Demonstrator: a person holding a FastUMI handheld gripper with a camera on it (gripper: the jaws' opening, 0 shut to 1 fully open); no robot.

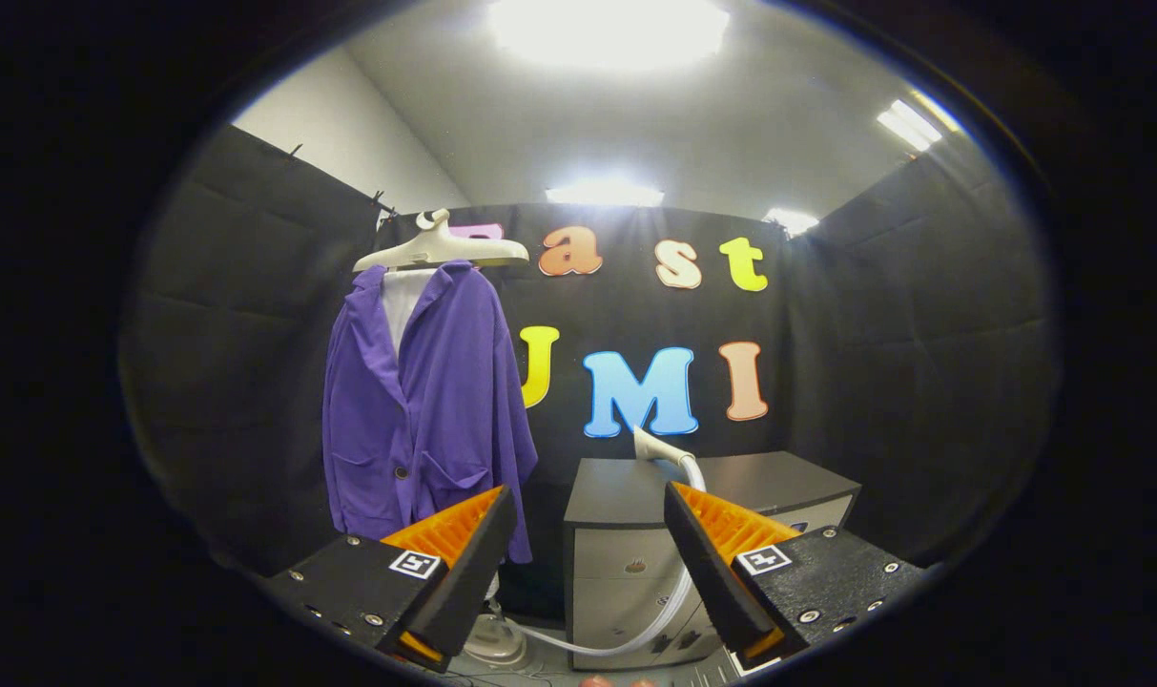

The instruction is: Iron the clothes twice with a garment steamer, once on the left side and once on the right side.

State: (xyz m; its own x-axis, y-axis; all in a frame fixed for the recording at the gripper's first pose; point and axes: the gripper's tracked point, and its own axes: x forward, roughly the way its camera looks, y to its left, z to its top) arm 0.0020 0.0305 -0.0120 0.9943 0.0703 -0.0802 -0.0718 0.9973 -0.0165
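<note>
My gripper (588,563) hangs with its fingers spread wide, nothing between them; I judge this a pre-grasp stance, opened to take the steamer handle.

The steamer head (656,447) lies on top of the cabinet (626,553), at about 1 o'clock from the gap between my fingers and well beyond them. Its hose (669,596) runs down the cabinet front and curves across to the base (494,641) on the floor, at about 7 o'clock behind my left finger. The head rests up high, probably so the handle is reachable without stooping and the hose stays slack.

The purple jacket (425,410) hangs on a pale hanger (442,250) against the booth wall, at roughly 11 o'clock, well apart from the cabinet. It hangs front-facing and free at both sides, so both the left and right passes are open to me.

Neither pass looks begun. Next move, in my judgement: advance toward 1 o'clock and close on the head.
</note>
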